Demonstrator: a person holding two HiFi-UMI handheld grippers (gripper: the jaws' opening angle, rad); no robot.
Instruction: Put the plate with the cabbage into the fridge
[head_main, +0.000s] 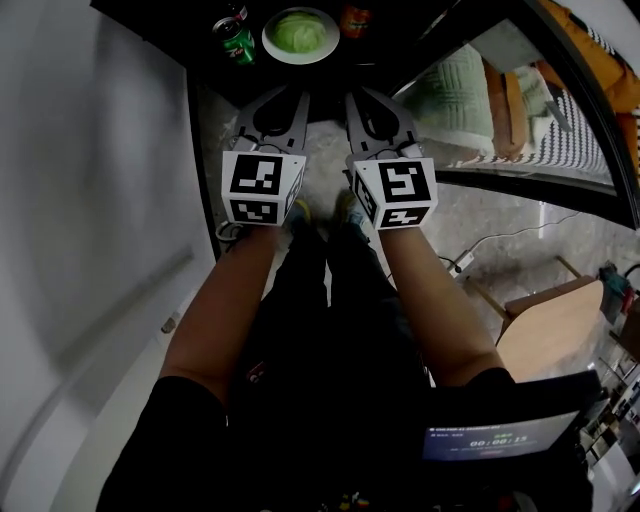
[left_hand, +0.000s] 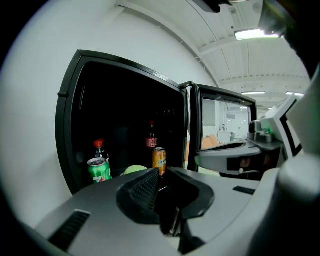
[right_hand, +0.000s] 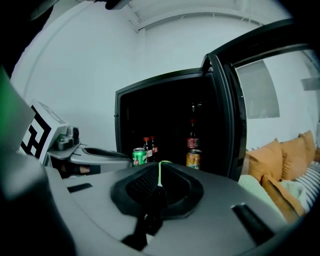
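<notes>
left gripper (head_main: 296, 100) and right gripper (head_main: 356, 102) both have jaws pressed together on nothing, side by side just outside the fridge (right_hand: 165, 115), while the plate (head_main: 270, 42) with the cabbage (head_main: 300, 30) sits inside, ahead of the tips, between a green can (head_main: 238, 42) and an orange can (head_main: 355, 20)

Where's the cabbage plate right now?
Head view, top centre: the plate sits inside the open fridge, between the green can at left and the orange can at right.
</notes>
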